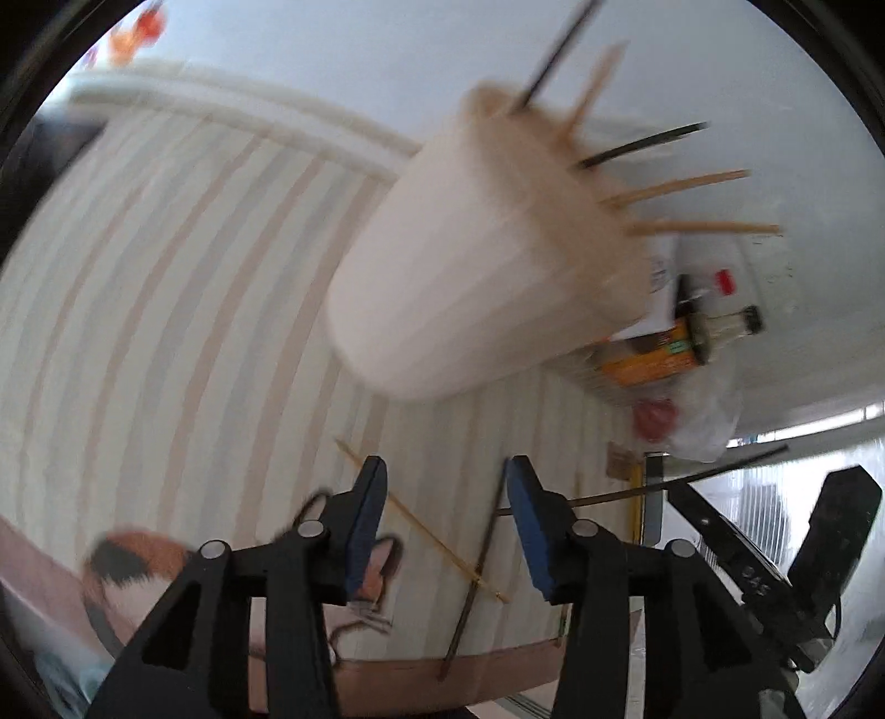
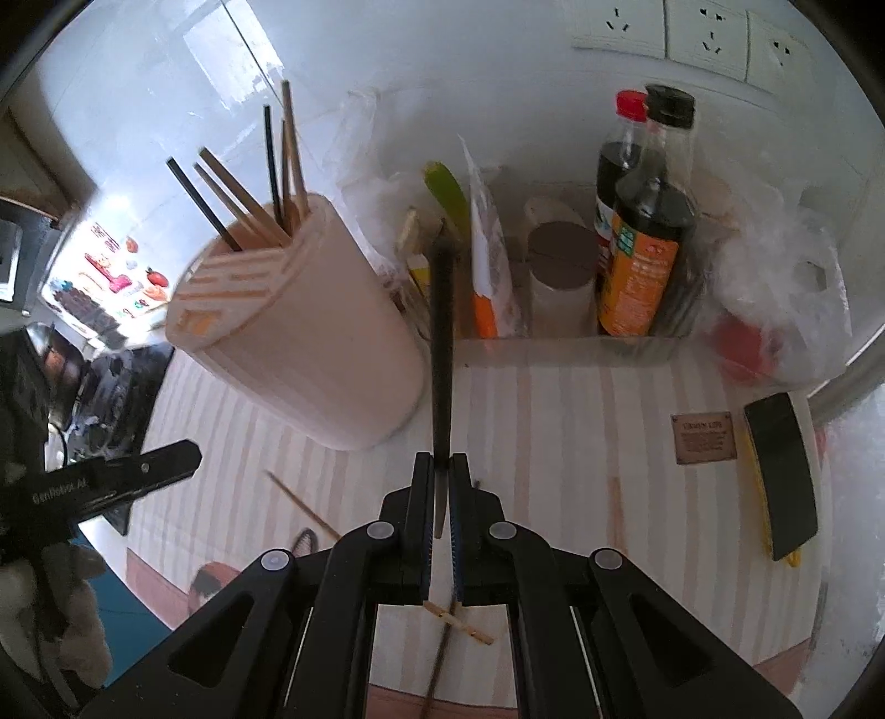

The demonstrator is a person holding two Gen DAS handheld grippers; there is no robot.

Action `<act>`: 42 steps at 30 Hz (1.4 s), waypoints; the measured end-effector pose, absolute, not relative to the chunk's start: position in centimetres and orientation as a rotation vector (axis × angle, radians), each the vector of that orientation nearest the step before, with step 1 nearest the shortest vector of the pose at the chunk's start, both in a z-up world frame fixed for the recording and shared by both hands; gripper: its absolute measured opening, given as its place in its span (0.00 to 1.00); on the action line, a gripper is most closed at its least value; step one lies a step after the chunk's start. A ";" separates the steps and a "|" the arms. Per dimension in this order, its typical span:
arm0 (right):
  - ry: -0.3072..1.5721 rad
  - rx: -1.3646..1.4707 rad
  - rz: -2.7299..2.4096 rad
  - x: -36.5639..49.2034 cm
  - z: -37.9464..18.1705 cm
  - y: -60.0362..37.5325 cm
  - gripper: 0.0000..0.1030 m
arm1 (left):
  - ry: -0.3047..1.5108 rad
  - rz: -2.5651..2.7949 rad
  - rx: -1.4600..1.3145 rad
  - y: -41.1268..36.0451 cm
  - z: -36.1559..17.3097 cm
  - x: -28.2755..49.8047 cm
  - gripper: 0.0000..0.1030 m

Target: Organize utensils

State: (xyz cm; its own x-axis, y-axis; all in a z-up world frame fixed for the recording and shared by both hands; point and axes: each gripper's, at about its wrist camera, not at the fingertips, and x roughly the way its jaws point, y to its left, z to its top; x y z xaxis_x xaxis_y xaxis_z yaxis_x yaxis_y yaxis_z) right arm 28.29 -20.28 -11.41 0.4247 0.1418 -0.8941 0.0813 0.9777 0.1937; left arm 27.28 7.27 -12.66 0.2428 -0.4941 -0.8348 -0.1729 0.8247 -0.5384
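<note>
A pale utensil holder stands on the striped mat with several black and wooden chopsticks sticking out of it. It also shows, blurred, in the left wrist view. My right gripper is shut on a black chopstick that points away toward the back. My left gripper is open and empty, above the mat in front of the holder. A wooden chopstick and a dark chopstick lie crossed on the mat below it. The right gripper's black chopstick shows at the right.
Two dark sauce bottles, a paper roll, packets and plastic bags line the back wall. A black and yellow block lies at the mat's right edge. Wall sockets are above. The mat's front edge is near.
</note>
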 end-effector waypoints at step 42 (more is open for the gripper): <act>1.622 0.594 0.058 26.2 -22.6 -33.3 0.05 | 1.514 -0.351 -0.128 -9.4 -21.7 24.0 0.48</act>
State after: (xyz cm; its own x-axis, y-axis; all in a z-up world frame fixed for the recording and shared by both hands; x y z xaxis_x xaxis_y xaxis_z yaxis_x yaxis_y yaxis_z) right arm 26.18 -33.30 -22.56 -0.0202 0.4062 -0.9136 0.3399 0.8621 0.3758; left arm 23.99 -9.36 -21.75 0.0180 -0.3036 -0.9526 0.1461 0.9433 -0.2979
